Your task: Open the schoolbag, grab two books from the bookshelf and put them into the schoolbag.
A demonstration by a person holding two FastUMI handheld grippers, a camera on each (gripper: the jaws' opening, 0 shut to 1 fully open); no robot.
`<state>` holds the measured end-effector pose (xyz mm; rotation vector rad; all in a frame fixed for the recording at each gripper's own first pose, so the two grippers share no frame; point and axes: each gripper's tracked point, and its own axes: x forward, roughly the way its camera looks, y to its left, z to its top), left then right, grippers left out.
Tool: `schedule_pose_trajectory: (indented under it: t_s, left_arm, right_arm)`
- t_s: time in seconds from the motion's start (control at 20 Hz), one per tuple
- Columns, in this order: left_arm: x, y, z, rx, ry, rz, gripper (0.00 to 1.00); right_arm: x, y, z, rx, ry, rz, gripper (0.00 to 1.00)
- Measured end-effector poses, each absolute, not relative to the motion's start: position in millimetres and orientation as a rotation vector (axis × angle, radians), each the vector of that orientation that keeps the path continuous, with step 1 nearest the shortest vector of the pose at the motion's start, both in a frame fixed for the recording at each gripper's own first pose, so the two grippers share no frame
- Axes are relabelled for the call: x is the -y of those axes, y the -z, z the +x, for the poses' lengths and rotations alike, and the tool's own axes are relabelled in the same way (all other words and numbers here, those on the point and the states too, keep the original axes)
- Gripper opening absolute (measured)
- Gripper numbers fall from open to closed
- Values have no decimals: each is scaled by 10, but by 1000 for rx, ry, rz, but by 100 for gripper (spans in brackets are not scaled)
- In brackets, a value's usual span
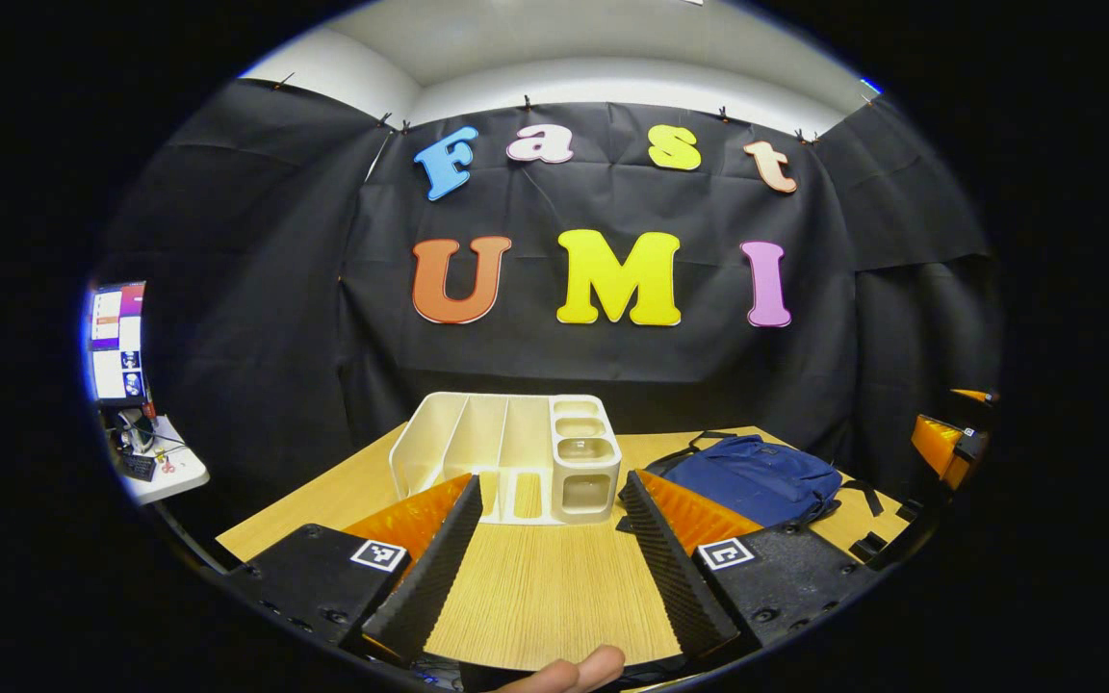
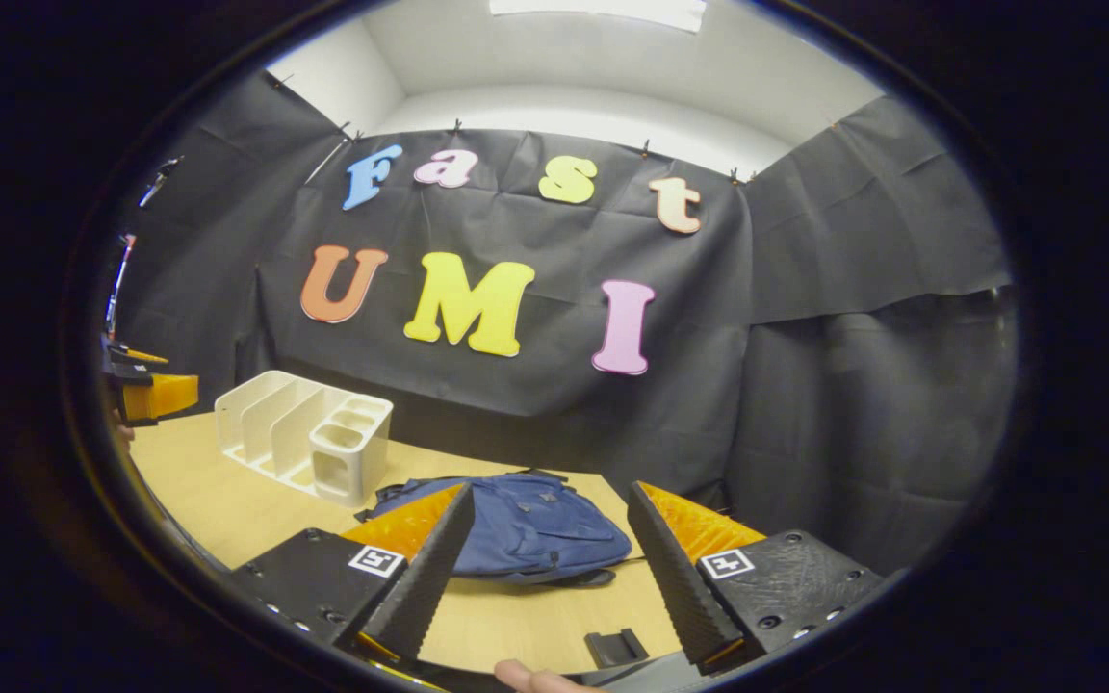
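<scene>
A blue schoolbag (image 1: 752,478) lies flat on the wooden table (image 1: 535,587), to the right of a white bookshelf organiser (image 1: 516,457) whose slots hold no books. My left gripper (image 1: 550,558) is open above the near table, its fingers framing the organiser. In the right gripper view the schoolbag (image 2: 516,525) lies just beyond my right gripper (image 2: 545,568), which is open with nothing between its fingers. The organiser (image 2: 309,433) stands to the left of the bag. The left gripper (image 2: 145,390) shows at the far left edge.
A side desk (image 1: 155,462) with a monitor (image 1: 116,337) stands left of the table. A fingertip (image 1: 579,669) shows at the bottom edge. Black cloth walls close the booth behind and on both sides. A small black clip (image 2: 617,647) lies on the table's near edge.
</scene>
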<state>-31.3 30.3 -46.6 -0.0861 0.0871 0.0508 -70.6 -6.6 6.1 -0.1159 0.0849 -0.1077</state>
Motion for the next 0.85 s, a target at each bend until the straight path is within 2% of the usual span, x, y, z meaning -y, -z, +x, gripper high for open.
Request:
schedule_pose_trajectory:
  t_s: [0.15,0.25,0.4,0.55,0.6,0.75,0.85]
  left_arm:
    - [-295,472,-318,-83,-51,-82,94]
    - [-309,482,-307,-82,-60,-76,94]
    - [-312,488,-285,-78,-72,-64,94]
    - [-272,472,-284,-65,-67,-53,94]
    - [-268,458,-283,-55,-68,-51,94]
    - [-227,419,-261,-26,-68,-51,94]
    - [-201,437,-236,-12,-68,-51,94]
  right_arm:
    - [68,-34,-710,-90,102,-122,93]
    - [76,-13,-697,-91,104,-121,98]
    - [90,64,-641,-105,109,-108,95]
    - [85,156,-605,-126,95,-88,98]
    - [105,177,-601,-129,95,-85,93]
    - [182,178,-607,-113,94,-78,96]
    - [254,188,-596,-96,94,-70,93]
